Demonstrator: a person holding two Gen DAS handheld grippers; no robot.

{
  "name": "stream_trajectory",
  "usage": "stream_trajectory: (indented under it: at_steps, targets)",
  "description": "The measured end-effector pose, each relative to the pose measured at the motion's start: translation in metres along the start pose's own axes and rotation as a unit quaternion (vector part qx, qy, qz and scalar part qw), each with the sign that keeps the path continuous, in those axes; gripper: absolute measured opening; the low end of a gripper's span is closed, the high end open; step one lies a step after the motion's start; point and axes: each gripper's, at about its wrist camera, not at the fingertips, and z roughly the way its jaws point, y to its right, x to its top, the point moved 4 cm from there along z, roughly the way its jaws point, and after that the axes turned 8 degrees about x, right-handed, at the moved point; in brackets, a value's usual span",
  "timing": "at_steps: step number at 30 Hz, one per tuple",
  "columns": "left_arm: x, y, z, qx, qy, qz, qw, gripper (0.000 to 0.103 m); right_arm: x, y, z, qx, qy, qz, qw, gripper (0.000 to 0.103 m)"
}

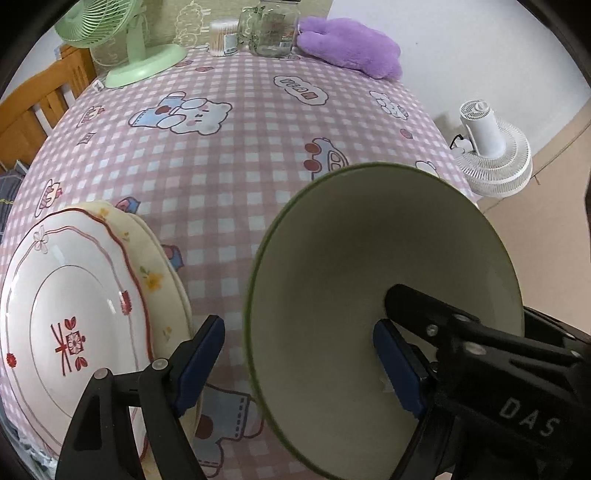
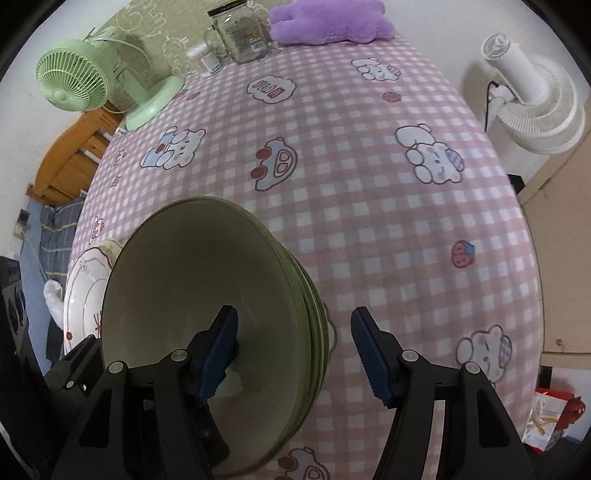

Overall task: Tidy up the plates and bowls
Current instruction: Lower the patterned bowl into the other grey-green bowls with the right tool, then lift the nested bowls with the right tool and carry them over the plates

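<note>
A stack of green bowls is seen in the lower left of the right wrist view, standing on a table covered with a pink checked cloth printed with cartoon bears. The right gripper is set wide over the right-hand wall of that stack: its left finger is lowered inside the top bowl, its right finger is kept outside above the cloth, and neither blue pad is seen pressing on the rim. In the left wrist view the same bowls are found at the lower right, and the left gripper is likewise spread wide, one pad placed inside the bowl near its left wall and the other left outside, just beside a stack of plates at the lower left. Nothing is gripped by either tool. The top plate is white with a red scalloped line and small red motifs, and cream plates with flower prints are seen under it. A mint green desk fan, glass jars and a purple plush cushion are ranged along the far edge at the top of the frame. A white fan is seen off the table at the upper right.
</note>
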Motion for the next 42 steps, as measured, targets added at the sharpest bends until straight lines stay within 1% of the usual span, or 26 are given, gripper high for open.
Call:
stream_trajectory:
  at_steps: [4,9,12,14,16,19,20,33,42]
  targets:
    - [0.002,0.001,0.002,-0.015,-0.001,0.0,0.9999,0.081,0.003,0.001,0.003,0.009,-0.003,0.0,1.0,0.067]
    - [0.002,0.002,0.003,-0.039,-0.001,0.005,0.9992,0.077,0.006,0.002,0.01,0.032,-0.013,0.004,0.999,0.067]
    - [0.003,0.001,0.004,-0.053,-0.003,0.006,0.9986,0.077,0.006,0.002,0.014,0.043,-0.019,0.009,0.999,0.066]
    - [0.004,0.002,0.005,-0.057,0.0,0.008,0.9983,0.077,0.006,0.001,0.014,0.047,-0.022,0.007,0.999,0.062]
    - [0.005,0.003,0.005,-0.056,0.004,0.009,0.9984,0.077,0.008,-0.001,0.015,0.05,-0.021,0.002,0.999,0.054]
    - [0.007,0.008,0.006,-0.069,0.002,0.014,0.9975,0.074,0.011,-0.006,0.015,0.037,-0.019,-0.014,0.999,0.052]
    - [0.007,0.009,0.006,-0.068,0.002,0.016,0.9975,0.072,0.011,-0.005,0.015,0.036,-0.019,-0.012,0.999,0.052]
    - [0.003,0.008,-0.001,-0.067,-0.007,0.015,0.9976,0.072,0.005,-0.008,0.008,0.03,-0.024,-0.014,0.999,0.053]
    - [0.0,0.005,-0.028,-0.071,0.017,0.022,0.9971,0.072,0.0,-0.021,-0.015,0.027,-0.001,-0.014,1.0,0.053]
